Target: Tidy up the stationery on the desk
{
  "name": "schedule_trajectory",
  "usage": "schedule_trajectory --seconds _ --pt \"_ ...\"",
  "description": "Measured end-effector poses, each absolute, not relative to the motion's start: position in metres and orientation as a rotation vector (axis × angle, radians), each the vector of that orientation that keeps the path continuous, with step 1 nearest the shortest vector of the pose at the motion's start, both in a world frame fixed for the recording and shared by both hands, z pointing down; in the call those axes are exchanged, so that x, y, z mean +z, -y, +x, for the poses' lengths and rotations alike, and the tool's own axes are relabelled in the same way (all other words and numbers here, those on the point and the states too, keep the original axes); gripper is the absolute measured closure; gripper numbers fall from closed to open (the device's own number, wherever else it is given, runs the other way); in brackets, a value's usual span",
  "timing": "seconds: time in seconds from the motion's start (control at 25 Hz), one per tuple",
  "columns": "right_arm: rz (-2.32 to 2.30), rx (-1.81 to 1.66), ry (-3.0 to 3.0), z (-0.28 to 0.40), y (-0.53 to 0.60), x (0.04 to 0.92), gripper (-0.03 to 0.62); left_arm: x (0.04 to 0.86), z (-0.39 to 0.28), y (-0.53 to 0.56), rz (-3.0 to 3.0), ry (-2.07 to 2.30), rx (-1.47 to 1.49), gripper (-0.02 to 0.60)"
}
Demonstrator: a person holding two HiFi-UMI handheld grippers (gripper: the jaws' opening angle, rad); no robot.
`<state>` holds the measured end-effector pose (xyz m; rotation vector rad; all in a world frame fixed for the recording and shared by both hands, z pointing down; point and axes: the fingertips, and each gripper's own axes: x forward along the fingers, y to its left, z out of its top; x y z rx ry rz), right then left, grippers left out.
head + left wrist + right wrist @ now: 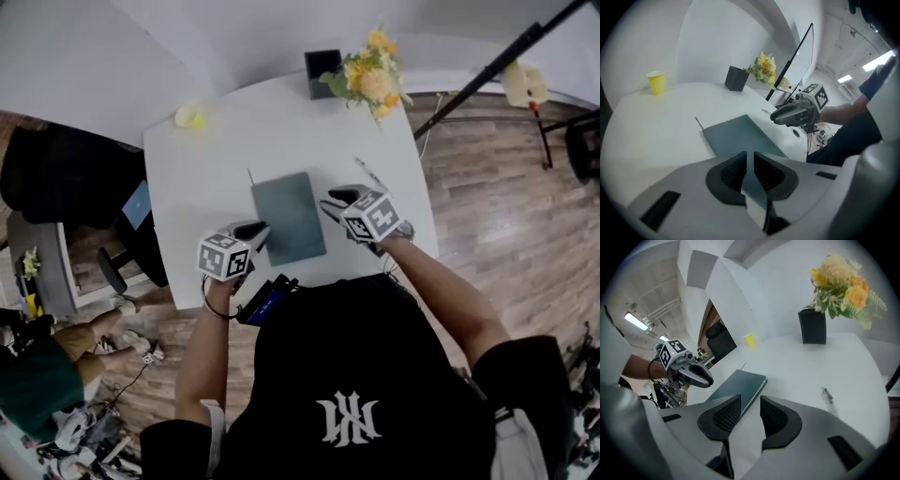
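A grey-green notebook lies shut in the middle of the white desk. A thin pencil lies at its far left corner and a pen lies to its right. My left gripper hovers at the notebook's near left corner. In the left gripper view its jaws stand a narrow slit apart with nothing between them. My right gripper hovers at the notebook's right edge. Its jaws are open and empty, above the notebook; the pen lies off to their right.
A black pen holder and a bunch of yellow flowers stand at the desk's far edge. A yellow cup sits at the far left corner. A black pole leans beyond the right side. Chairs stand left of the desk.
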<state>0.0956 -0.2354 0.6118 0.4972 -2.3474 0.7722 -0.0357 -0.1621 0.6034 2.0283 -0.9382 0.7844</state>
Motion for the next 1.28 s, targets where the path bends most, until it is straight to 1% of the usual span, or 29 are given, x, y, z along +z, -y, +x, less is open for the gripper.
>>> schedule_trajectory --seconds 0.12,0.28,0.6,1.0,1.28 --pt "0.533 0.66 2.358 0.123 0.247 0.6 0.448 0.579 -0.019 0.182 2.104 0.926 0.733 0.553" --pt "0.596 0.519 2.339 0.162 0.267 0.59 0.448 0.562 0.004 0.206 2.184 0.904 0.741 0.569" --pt "0.709 0.512 2.281 0.217 0.298 0.593 0.445 0.55 0.078 0.232 2.318 0.717 0.824 0.578" --pt "0.653 0.531 2.205 0.228 0.293 0.63 0.445 0.558 0.146 0.244 2.371 0.533 0.878 0.578" --pt "0.618 0.529 2.173 0.227 0.295 0.645 0.451 0.57 0.158 0.233 2.339 0.475 0.871 0.578"
